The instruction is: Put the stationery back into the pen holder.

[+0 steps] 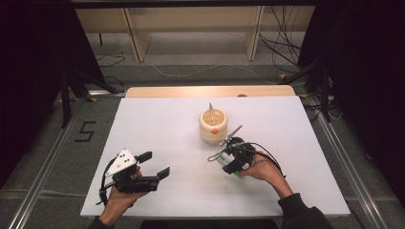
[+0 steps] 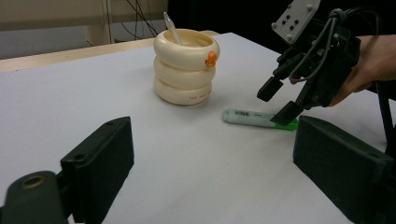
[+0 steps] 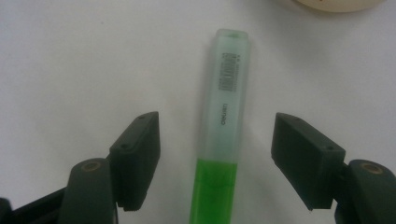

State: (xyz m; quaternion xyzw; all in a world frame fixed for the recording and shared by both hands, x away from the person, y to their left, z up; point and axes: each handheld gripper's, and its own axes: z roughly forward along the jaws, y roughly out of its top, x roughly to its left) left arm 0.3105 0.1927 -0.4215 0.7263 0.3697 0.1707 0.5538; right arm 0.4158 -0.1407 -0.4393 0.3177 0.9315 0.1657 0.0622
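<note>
Between the spread jaws of the right claw [image 3: 215, 158] a green highlighter [image 3: 225, 121] lies flat on the white counter [image 1: 157, 124], unpinched, likely lined up for grasping. Near it stands a cream pen holder [image 1: 213, 125]; the left claw [image 1: 155, 164] waits open.

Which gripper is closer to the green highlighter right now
Right. The right gripper hangs just above the green highlighter, open jaws on either side. The left gripper sits far across the table, open.
</note>
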